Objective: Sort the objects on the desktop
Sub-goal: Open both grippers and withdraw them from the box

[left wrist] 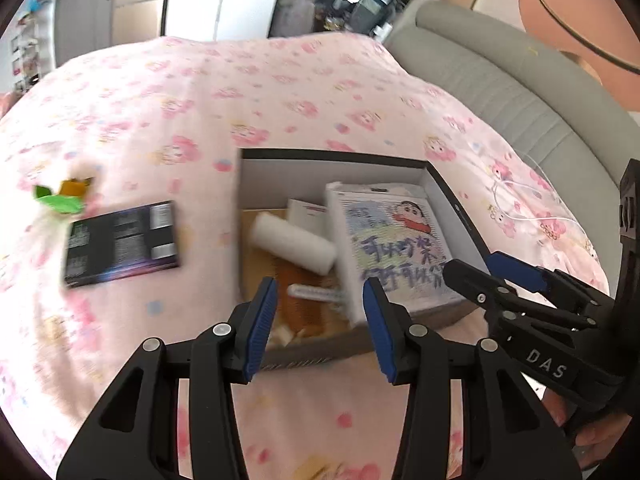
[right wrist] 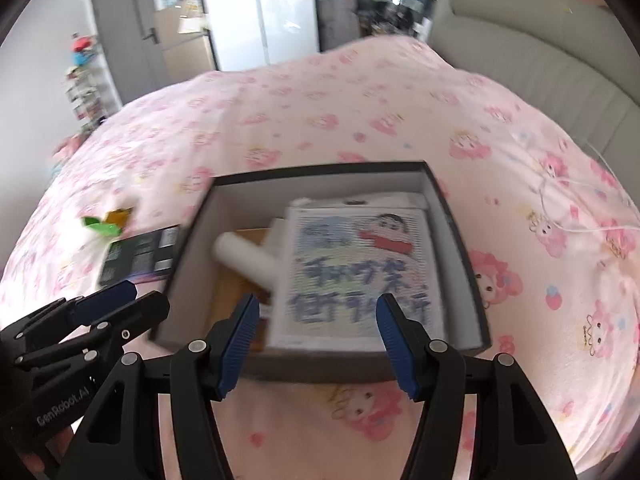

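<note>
The open box (right wrist: 460, 236) is sitting mid-bed, its walls fencing in a white roll (right wrist: 246, 258) and a cartoon-printed box (right wrist: 356, 276) that is filling the right half. Open bedspread (left wrist: 248, 92) is lying far and near. A dark flat box (left wrist: 122, 242) and a green-and-yellow scrap (left wrist: 60, 198) are occupying the left.

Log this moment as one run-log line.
left gripper: open, empty | right gripper: open, empty | box: holds cartoon book, white roll | black card: outside on bedspread
</note>
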### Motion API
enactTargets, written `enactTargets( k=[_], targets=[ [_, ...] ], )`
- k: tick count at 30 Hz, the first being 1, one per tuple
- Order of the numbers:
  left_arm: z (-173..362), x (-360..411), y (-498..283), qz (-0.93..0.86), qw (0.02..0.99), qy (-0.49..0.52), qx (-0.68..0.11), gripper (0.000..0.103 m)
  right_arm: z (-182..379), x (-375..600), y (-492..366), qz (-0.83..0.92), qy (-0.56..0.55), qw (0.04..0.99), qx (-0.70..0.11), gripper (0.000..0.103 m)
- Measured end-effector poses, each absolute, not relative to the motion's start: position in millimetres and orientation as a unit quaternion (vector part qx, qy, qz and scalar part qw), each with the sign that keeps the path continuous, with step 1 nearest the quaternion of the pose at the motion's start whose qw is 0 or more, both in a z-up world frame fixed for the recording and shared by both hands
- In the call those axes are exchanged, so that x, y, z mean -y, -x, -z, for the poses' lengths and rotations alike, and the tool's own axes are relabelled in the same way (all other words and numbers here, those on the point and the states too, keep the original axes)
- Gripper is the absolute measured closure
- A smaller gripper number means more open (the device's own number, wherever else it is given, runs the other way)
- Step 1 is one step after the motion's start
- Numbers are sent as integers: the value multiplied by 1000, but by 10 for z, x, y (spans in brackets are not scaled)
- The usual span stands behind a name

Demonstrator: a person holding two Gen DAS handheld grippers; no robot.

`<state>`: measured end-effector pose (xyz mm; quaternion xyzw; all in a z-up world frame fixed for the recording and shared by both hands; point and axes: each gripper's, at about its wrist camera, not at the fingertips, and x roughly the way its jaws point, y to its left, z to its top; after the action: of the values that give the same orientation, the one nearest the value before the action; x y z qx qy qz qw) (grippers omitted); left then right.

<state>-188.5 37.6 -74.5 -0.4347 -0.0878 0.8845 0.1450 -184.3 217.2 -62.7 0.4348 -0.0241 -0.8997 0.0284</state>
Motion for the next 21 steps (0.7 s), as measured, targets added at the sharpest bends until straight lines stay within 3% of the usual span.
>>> enactTargets(
  k=[10,21],
  targets=[
    [534,400,1233,-908,77,401,93,59,532,-1296,1414,899,-425,102,26,45],
    [379,842,816,-920,66,370,114,48,452,-881,1011,904,-408,126,19,45]
  ],
)
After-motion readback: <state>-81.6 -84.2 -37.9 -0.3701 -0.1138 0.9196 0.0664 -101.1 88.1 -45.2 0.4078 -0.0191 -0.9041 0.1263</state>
